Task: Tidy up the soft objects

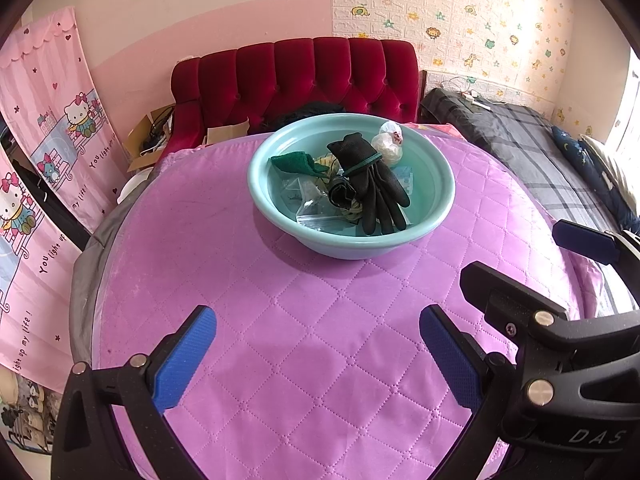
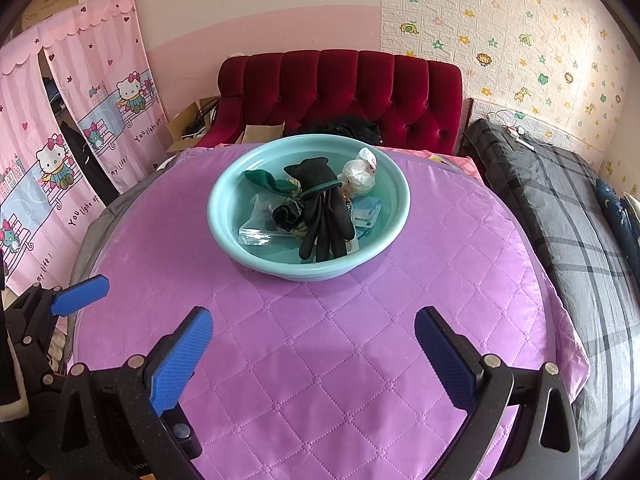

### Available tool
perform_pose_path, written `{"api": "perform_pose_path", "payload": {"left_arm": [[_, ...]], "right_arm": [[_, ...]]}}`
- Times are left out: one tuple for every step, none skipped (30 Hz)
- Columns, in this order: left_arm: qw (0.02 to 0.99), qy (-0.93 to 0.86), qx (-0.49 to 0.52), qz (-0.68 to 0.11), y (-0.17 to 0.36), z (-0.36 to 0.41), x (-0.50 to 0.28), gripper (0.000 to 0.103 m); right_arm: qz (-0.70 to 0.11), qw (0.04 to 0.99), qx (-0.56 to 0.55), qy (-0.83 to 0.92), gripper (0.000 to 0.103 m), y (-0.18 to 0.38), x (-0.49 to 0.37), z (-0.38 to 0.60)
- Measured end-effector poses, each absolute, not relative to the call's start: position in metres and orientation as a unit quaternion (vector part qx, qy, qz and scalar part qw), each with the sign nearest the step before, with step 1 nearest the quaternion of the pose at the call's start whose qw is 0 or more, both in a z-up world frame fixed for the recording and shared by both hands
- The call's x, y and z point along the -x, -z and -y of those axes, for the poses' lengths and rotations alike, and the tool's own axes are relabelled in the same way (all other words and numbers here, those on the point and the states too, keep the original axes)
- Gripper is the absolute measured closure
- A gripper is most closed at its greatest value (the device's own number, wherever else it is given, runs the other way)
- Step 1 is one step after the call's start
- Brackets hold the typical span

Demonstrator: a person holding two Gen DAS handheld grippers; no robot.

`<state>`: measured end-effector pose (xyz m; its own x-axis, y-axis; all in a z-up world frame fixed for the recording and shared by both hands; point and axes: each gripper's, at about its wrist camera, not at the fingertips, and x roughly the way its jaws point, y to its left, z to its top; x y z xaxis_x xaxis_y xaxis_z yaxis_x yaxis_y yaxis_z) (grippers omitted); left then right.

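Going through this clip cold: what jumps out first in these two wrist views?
The teal basin sits mid-table on the purple quilted cover, heaped with soft odds and ends, a pair of black gloves draped on top beside a crumpled white bag. Behind it stands a red tufted sofa. In the foreground, the left hand-held gripper and right hand-held gripper are both open and hold nothing.

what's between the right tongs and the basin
Nothing: only bare purple quilted cover lies between the open right tongs and the teal basin, clearest in the right wrist view.
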<state>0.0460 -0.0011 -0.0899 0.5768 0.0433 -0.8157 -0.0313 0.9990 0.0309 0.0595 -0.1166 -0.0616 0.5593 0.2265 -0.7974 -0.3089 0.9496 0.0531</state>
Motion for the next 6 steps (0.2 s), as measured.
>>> {"api": "perform_pose_path", "payload": {"left_arm": [[0.888, -0.022, -0.008, -0.459, 0.0899, 0.0014, -0.0460, 0.000], [0.889, -0.023, -0.010, -0.458, 0.0899, 0.0017, -0.0460, 0.000], [0.889, -0.024, -0.011, -0.458, 0.0900, 0.0019, -0.0463, 0.000], [0.888, -0.024, -0.011, -0.459, 0.0905, 0.0019, -0.0474, 0.000], [0.888, -0.023, -0.009, -0.460, 0.0907, 0.0019, -0.0479, 0.000], [0.887, -0.022, -0.007, -0.461, 0.0909, 0.0018, -0.0486, 0.000]], "right_arm": [[-0.444, 0.882, 0.046, -0.152, 0.000, 0.0617, -0.0596, 0.1166], [-0.444, 0.882, 0.046, -0.152, 0.000, 0.0623, -0.0600, 0.1164], [-0.444, 0.882, 0.046, -0.152, 0.000, 0.0622, -0.0600, 0.1164], [-0.445, 0.881, 0.046, -0.152, 0.000, 0.0624, -0.0601, 0.1165], [-0.445, 0.881, 0.045, -0.152, 0.000, 0.0628, -0.0605, 0.1164], [-0.445, 0.881, 0.044, -0.152, 0.000, 0.0632, -0.0615, 0.1166]]}}
